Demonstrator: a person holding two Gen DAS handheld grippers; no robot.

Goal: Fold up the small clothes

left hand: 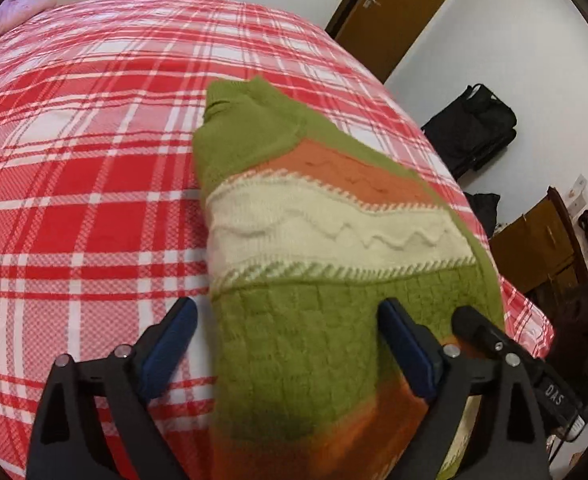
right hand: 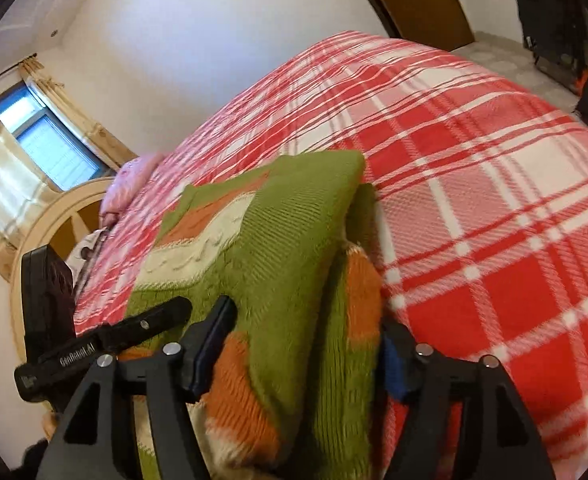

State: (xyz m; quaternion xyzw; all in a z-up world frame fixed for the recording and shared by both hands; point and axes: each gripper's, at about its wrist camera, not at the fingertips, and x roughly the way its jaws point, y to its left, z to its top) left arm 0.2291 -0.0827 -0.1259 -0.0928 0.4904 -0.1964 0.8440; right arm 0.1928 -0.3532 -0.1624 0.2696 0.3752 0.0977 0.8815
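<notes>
A small knitted sweater point(left hand: 313, 216), green with orange and cream bands, lies folded lengthwise on the red plaid bedspread point(left hand: 74, 160). My left gripper point(left hand: 290, 312) is open, its jaws standing either side of the sweater's near green part, one finger on the bedspread and one on the knit. The right gripper's finger point(left hand: 481, 332) shows beside it. In the right wrist view my right gripper point(right hand: 305, 320) is open around the sweater's point(right hand: 278, 240) folded near edge, with cloth lying between the jaws. The left gripper's finger point(right hand: 150, 324) shows at the left.
A pink pillow point(right hand: 134, 176) and a wooden headboard point(right hand: 54, 220) are at the bed's head. A brown door point(left hand: 397, 12), black bags point(left hand: 469, 128) and a wooden cabinet point(left hand: 541, 236) stand past the bed's far edge. A curtained window point(right hand: 42, 144) is in the wall.
</notes>
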